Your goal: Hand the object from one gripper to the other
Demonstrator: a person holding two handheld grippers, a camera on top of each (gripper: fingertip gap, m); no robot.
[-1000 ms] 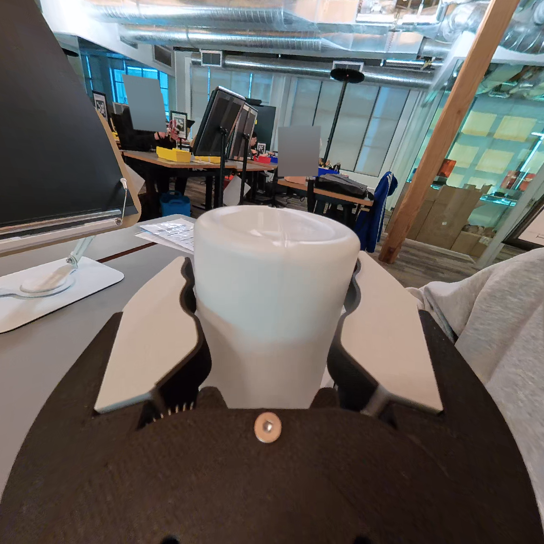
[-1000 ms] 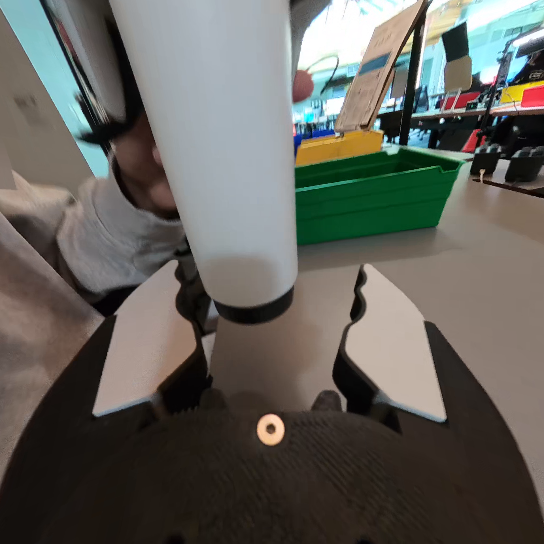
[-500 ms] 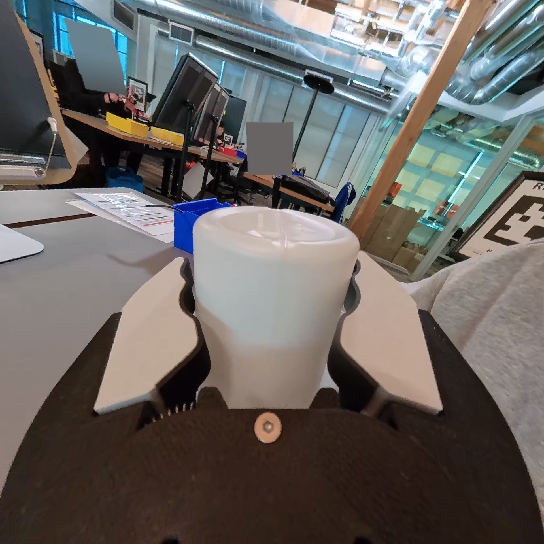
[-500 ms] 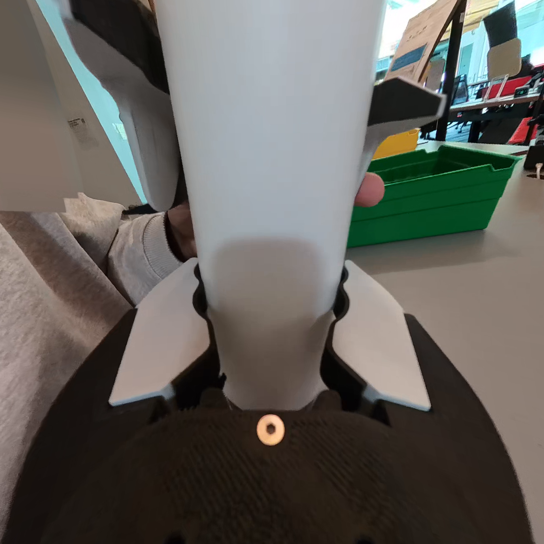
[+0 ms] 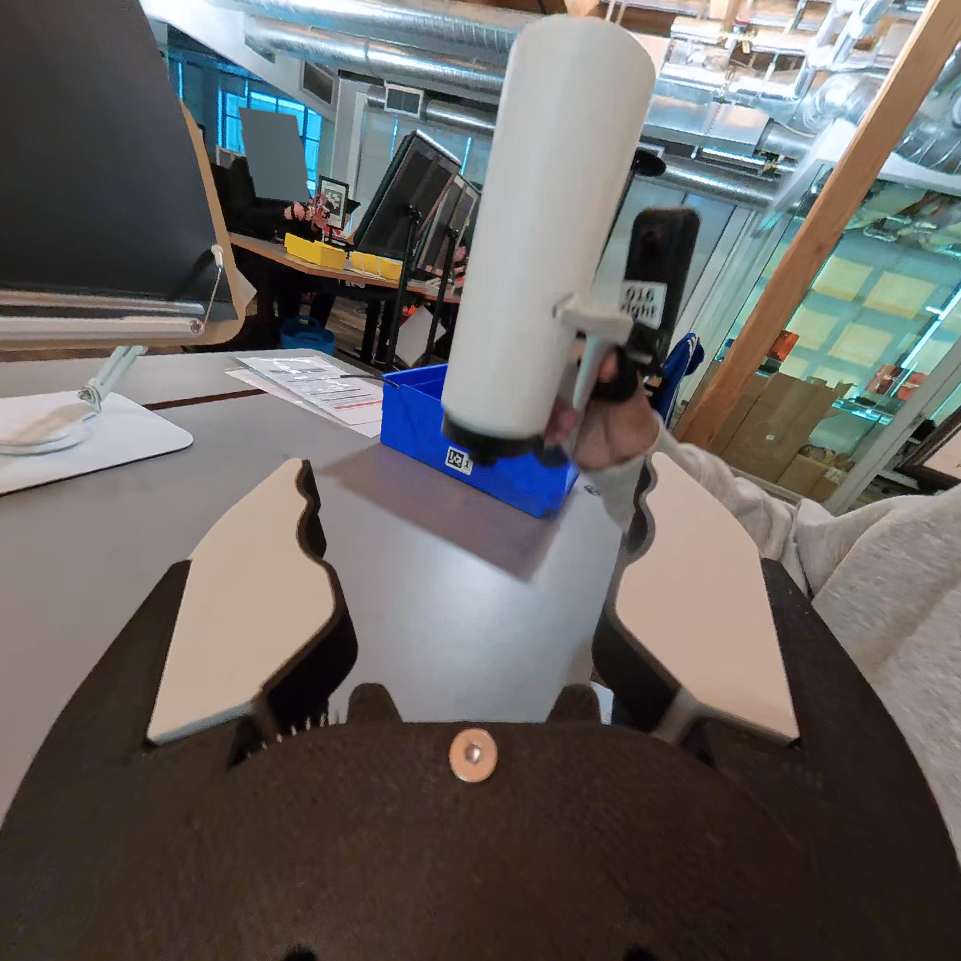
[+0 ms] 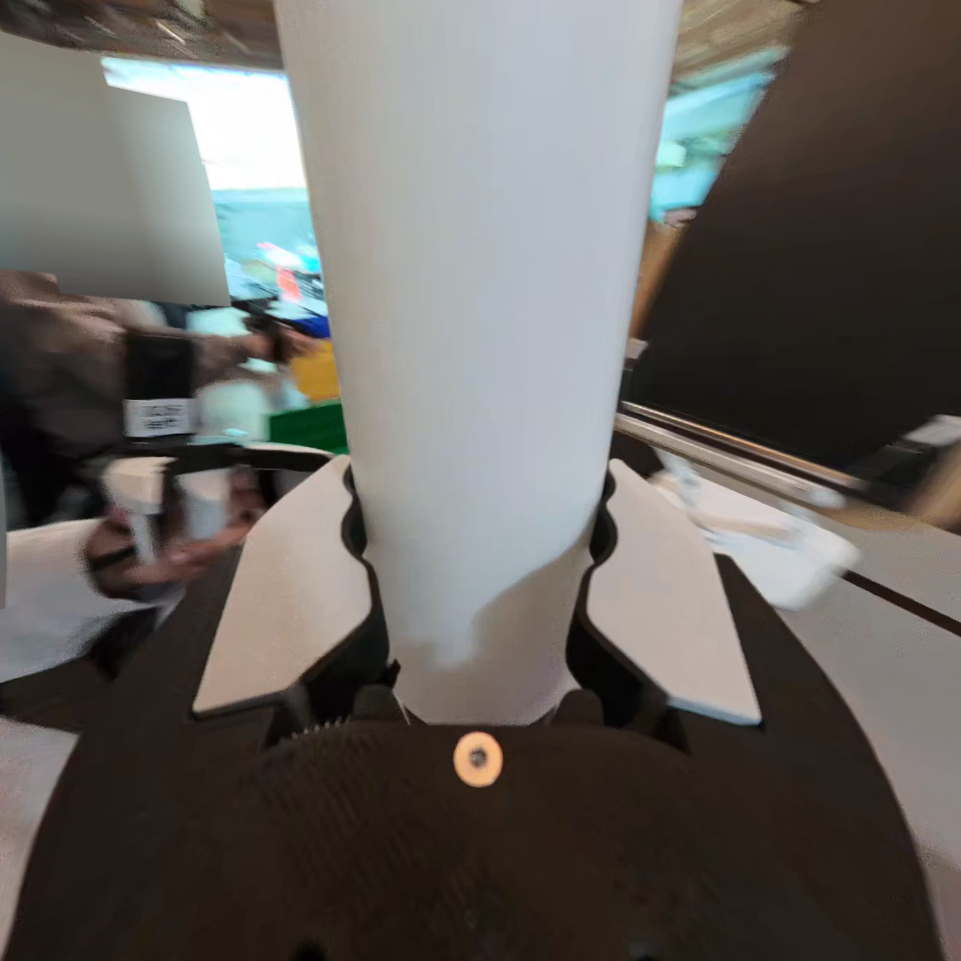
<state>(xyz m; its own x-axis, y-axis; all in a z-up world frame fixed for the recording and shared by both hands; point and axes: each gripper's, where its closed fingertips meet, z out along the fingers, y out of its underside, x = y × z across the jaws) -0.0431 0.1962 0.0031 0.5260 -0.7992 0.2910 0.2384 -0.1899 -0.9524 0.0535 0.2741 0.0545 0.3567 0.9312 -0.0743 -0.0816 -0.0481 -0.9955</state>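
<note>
A tall white bottle (image 5: 546, 239) with a black cap at its lower end hangs in the air above the grey table (image 5: 130, 520) in the left wrist view. It fills the middle of the right wrist view (image 6: 478, 312). My right gripper (image 6: 477, 499) is shut on the bottle near one end; its white finger (image 5: 593, 322) shows beside the bottle in the left wrist view. My left gripper (image 5: 470, 499) is open and empty, below and in front of the bottle. It shows blurred at the left of the right wrist view (image 6: 156, 468).
A blue bin (image 5: 483, 463) stands on the table just behind the bottle. A printed sheet (image 5: 317, 385) lies left of it. A dark monitor (image 5: 93, 156) on a white stand (image 5: 88, 442) is at the left. A green bin (image 6: 307, 426) shows blurred. A grey sleeve (image 5: 858, 572) is at the right. My left tips are about 40 cm from the dark monitor (image 5: 93, 156), my right tips only 30 cm.
My left gripper has opened and let go of the bottle and drawn back. My right gripper keeps its hold and has carried the bottle away.
</note>
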